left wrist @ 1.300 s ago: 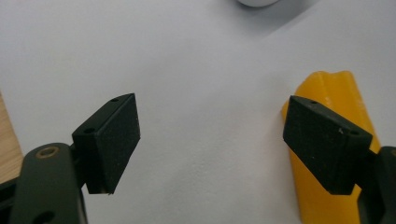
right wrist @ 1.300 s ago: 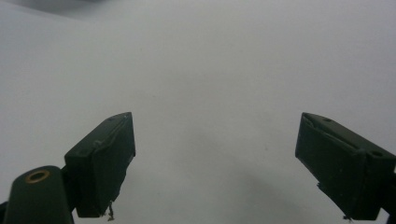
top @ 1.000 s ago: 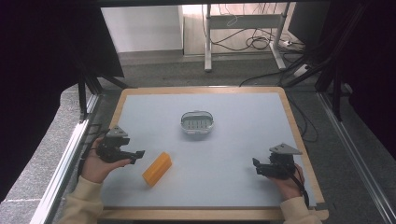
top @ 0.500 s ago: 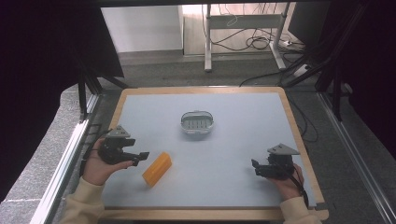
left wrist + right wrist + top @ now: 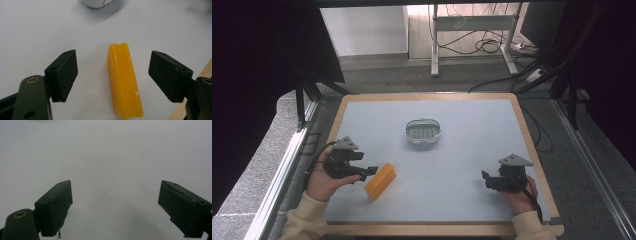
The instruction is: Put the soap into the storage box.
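High view: white dish (image 5: 423,132) beyond yellow bar (image 5: 380,181); both grippers spread.

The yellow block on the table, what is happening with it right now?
A person holds a gripper in each hand at a pale grey table. The left gripper has its fingers on either side of the long yellow waxy block, not touching it; they have just been closing a little. The right gripper waits open over bare table. A small white oval dish sits farther back.
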`<state>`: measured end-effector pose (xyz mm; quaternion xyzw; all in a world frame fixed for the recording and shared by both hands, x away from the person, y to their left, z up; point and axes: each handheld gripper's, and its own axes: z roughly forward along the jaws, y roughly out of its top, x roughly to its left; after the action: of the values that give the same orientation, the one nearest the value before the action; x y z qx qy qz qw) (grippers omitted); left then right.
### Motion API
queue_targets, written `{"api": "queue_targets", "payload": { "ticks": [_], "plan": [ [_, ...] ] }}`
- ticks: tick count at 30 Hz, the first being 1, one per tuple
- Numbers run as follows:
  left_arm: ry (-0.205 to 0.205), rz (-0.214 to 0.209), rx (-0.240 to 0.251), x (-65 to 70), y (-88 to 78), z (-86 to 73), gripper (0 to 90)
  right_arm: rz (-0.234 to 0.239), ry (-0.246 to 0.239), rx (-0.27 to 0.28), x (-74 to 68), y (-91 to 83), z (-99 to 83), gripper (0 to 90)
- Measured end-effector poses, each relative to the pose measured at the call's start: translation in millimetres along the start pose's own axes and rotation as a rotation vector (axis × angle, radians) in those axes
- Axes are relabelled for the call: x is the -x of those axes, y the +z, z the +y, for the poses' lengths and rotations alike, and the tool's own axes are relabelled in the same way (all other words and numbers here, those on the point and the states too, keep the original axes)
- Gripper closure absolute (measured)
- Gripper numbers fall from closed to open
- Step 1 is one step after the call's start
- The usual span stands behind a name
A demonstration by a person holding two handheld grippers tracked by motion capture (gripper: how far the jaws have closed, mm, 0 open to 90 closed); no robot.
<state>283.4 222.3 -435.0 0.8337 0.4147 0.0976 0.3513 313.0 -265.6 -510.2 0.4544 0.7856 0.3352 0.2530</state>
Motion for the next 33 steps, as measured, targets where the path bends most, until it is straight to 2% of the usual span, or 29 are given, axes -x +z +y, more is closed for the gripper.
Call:
{"api": "queue_targets", "payload": {
  "ticks": [5, 10, 17, 23, 28, 31, 32, 33],
  "plan": [
    [0.002, 0.002, -0.031, 3.2, 8.4, 0.4, 24.0, -0.002, 0.006, -0.009, 0.7, 0.6, -0.3, 12.5],
    [0.004, -0.022, -0.052, 7.1, 14.4, 1.1, 24.3, -0.002, 0.007, -0.009, 1.3, 0.7, -0.5, 12.5],
    [0.019, -0.021, -0.089, 13.8, 26.9, 1.3, 25.6, -0.003, 0.002, -0.009, 0.3, 0.9, -0.5, 12.5],
    [0.017, 0.013, -0.140, 15.4, 38.4, -1.0, 25.6, -0.006, 0.004, -0.009, 0.5, 1.0, -0.6, 12.6],
    [0.013, 0.023, -0.180, 15.6, 48.0, -2.7, 25.4, -0.007, 0.000, -0.013, -0.2, 1.6, -0.8, 12.6],
    [0.019, 0.047, -0.204, 16.2, 53.0, -3.1, 25.4, -0.009, -0.002, -0.016, -0.4, 1.9, -0.9, 12.6],
    [0.017, 0.067, -0.215, 17.3, 57.0, -3.3, 25.5, -0.010, -0.004, -0.020, -0.3, 2.1, -1.0, 12.6],
    [0.017, 0.067, -0.215, 17.3, 57.0, -3.3, 25.8, -0.010, -0.004, -0.020, -0.3, 2.1, -1.0, 12.6]
  ]
}}
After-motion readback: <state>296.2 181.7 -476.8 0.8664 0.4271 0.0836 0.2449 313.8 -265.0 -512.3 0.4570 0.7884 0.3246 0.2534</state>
